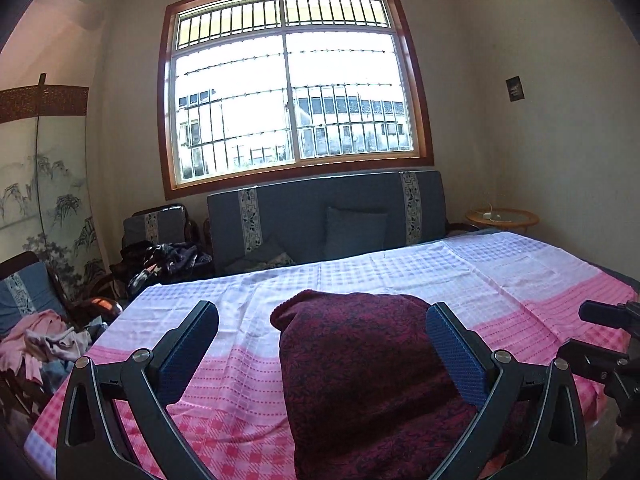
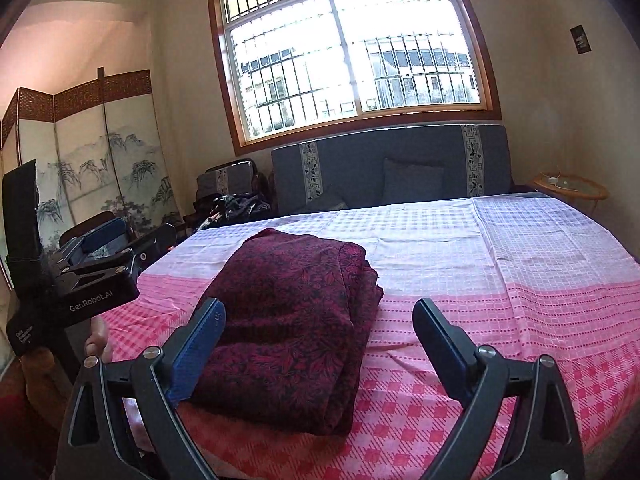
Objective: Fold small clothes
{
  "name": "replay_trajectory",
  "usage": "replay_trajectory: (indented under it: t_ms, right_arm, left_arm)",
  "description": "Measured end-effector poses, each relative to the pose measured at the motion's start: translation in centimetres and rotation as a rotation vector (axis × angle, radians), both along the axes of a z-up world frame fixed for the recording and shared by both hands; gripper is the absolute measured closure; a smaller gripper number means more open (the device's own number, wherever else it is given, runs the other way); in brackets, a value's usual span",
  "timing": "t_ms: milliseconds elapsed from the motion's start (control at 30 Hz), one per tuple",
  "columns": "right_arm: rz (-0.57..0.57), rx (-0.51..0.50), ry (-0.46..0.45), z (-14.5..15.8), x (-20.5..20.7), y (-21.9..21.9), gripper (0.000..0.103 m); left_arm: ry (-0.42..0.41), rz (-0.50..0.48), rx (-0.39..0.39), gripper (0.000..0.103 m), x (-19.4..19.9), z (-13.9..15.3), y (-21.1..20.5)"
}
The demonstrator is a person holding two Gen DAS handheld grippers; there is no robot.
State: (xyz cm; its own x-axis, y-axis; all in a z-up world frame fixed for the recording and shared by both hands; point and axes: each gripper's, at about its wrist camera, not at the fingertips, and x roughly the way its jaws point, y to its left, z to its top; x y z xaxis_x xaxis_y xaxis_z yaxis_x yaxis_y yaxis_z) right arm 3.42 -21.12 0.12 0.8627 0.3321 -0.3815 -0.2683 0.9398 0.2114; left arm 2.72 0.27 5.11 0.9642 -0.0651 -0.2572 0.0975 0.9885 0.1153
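Right wrist: folded maroon garment (image 2: pixel 296 320) on checked cloth (image 2: pixel 500 280).

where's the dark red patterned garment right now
The folded dark red patterned garment lies on the pink and white checked cloth, near its front edge, left of centre in the right wrist view, in front of the blue sofa.

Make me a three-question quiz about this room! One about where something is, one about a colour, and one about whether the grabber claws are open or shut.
1. Where does the folded garment lie?
A. On the checked bedspread
B. On the blue sofa
C. On the round side table

2. What colour is the garment?
A. Yellow
B. Dark red with a black pattern
C. Plain white

3. How is the right gripper?
A. Shut on the garment
B. Shut, empty
C. Open

Answers: 1 A, it rests on the pink and white cloth; 2 B, dark red with a black leafy pattern; 3 C, its fingers stand wide apart and grip nothing.
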Motion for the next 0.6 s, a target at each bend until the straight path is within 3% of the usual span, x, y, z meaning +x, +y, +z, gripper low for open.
replay_trajectory:
  t_ms: [433, 600]
  right_arm:
    - [-0.003, -0.003, 0.023, -0.3, 0.2, 0.1, 0.006]
    - [-0.001, -0.005, 0.034, -0.5, 0.1, 0.3, 0.006]
  left_arm:
    - [0.062, -0.029, -0.049, 0.000, 0.9, -0.3, 0.6]
    - [0.080, 0.052, -0.019, 0.000, 1.5, -1.2, 0.5]
